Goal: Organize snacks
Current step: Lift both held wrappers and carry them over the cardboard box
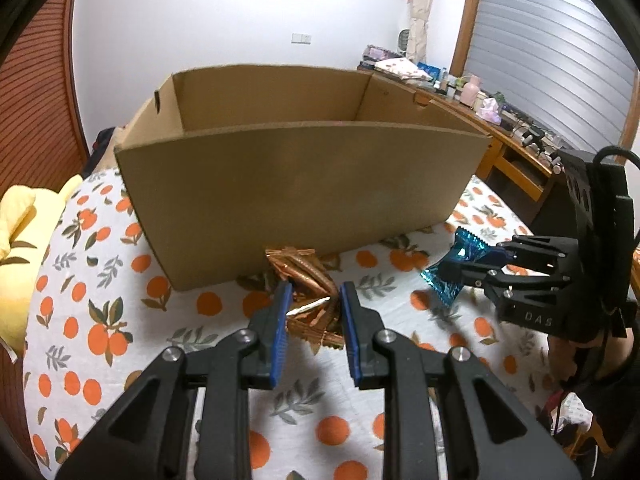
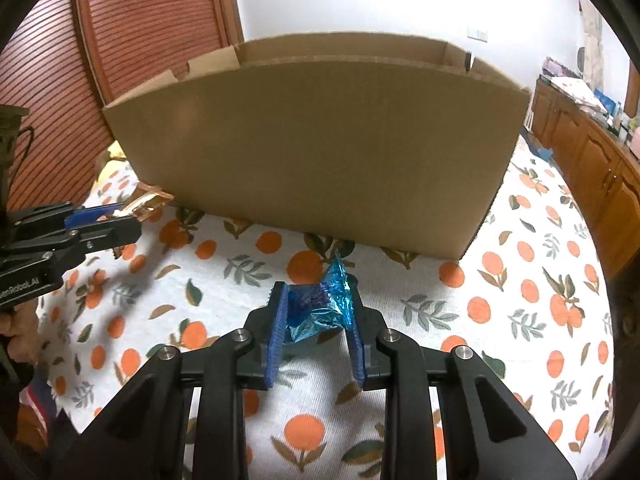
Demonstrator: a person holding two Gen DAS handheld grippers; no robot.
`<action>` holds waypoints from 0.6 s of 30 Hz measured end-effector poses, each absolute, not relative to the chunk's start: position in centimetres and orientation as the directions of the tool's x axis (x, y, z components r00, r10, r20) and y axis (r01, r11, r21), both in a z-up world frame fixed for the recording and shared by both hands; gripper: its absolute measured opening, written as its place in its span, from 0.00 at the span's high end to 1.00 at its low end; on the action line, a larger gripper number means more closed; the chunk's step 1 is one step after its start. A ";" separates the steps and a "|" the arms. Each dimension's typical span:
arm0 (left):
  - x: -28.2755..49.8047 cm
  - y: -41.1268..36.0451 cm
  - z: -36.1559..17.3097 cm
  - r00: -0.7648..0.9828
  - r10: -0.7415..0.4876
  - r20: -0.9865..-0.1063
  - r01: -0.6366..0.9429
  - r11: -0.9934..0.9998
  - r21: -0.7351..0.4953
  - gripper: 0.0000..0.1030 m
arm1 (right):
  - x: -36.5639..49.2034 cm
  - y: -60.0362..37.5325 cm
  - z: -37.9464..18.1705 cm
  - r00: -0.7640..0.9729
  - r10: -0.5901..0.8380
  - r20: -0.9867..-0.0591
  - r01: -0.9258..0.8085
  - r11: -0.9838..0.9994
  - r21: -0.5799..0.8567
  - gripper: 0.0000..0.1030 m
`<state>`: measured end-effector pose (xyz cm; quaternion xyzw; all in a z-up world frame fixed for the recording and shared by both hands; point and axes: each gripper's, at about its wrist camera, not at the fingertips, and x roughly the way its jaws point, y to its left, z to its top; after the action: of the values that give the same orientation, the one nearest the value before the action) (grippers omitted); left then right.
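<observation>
An open cardboard box point(image 1: 296, 184) stands on the orange-print cloth; it also shows in the right wrist view point(image 2: 316, 148). My left gripper point(image 1: 314, 294) is shut on a copper foil snack packet point(image 1: 308, 280), held just in front of the box's near wall. The same packet shows in the right wrist view point(image 2: 146, 202) between the left gripper's fingers point(image 2: 120, 228). My right gripper point(image 2: 316, 300) is shut on a crumpled blue foil snack packet point(image 2: 324, 308), held above the cloth in front of the box. The blue packet also shows in the left wrist view point(image 1: 460, 264).
A yellow plush toy point(image 1: 20, 248) lies at the left edge of the cloth. A wooden counter point(image 1: 500, 132) with clutter runs along the right wall. A red louvred door point(image 2: 132, 40) stands behind the box.
</observation>
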<state>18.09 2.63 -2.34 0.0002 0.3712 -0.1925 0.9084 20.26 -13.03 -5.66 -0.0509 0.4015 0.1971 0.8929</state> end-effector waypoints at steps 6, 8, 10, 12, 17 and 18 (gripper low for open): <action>17.6 2.1 -0.5 0.667 -0.370 -0.646 0.373 0.917 -0.139 0.79 | 19.1 -13.3 -4.0 0.621 0.329 -0.711 -0.403 0.912 0.069 0.75; 17.5 1.9 0.1 0.674 -0.374 -0.637 0.379 0.915 -0.137 0.79 | 18.8 -13.4 -3.4 0.632 0.330 -0.701 -0.406 0.912 0.063 0.75; 17.5 1.8 0.7 0.680 -0.378 -0.628 0.384 0.914 -0.135 0.79 | 18.7 -13.3 -2.8 0.640 0.334 -0.692 -0.409 0.911 0.061 0.75; 17.6 1.7 1.4 0.688 -0.379 -0.619 0.387 0.913 -0.128 0.79 | 18.5 -13.2 -2.2 0.647 0.339 -0.683 -0.411 0.909 0.061 0.75; 18.0 1.7 2.9 0.705 -0.377 -0.601 0.391 0.913 -0.115 0.79 | 18.0 -12.9 -0.6 0.668 0.350 -0.657 -0.424 0.904 0.050 0.75; 18.1 1.7 3.2 0.708 -0.376 -0.597 0.392 0.913 -0.111 0.79 | 17.9 -12.9 -0.3 0.672 0.351 -0.652 -0.427 0.903 0.046 0.75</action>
<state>18.08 1.74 3.17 0.0118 0.3204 -0.2077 0.9241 17.89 -12.86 -0.31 -0.0554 0.3441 0.2132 0.9127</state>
